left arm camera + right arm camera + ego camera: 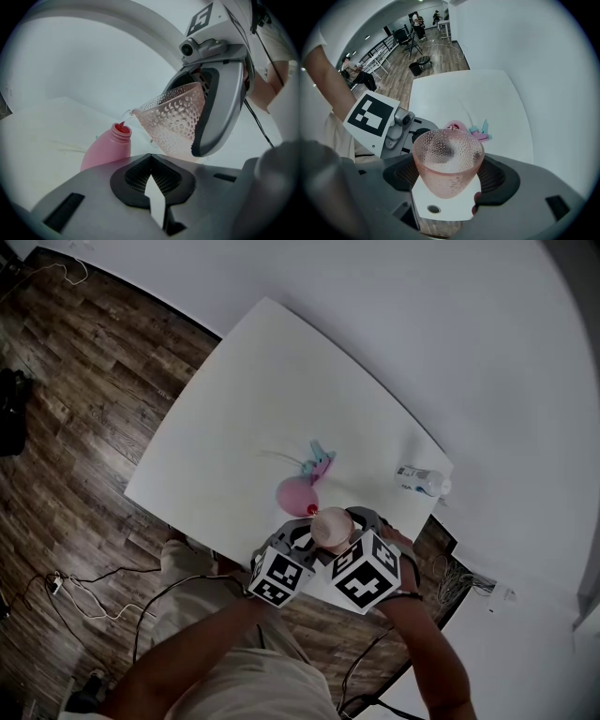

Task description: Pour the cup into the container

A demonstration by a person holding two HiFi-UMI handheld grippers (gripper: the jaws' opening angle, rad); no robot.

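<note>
Pouring stage, seen from the head and both gripper views. The right gripper (447,180) is clamped on the dimpled glass cup (447,161) and tips it so that its lip hangs just above the mouth of the pink bottle (107,149). The bottle, our container, stands on the white bench (244,399) near its front edge. The left gripper (154,187) has its jaws together on nothing and hovers just beside the cup, so nothing steadies the bottle.

Hazards, as we judge them: the bottle mouth is narrow, so a small drift or a steeper tilt could send the thin clear stream (125,115) down the outside. A nudge from the cup lip could topple the unheld bottle.

Contents: we see liquid leaving the cup but cannot tell how much remains. The bottle wall is opaque, so its level is hidden and overfilling may go unnoticed.
</note>
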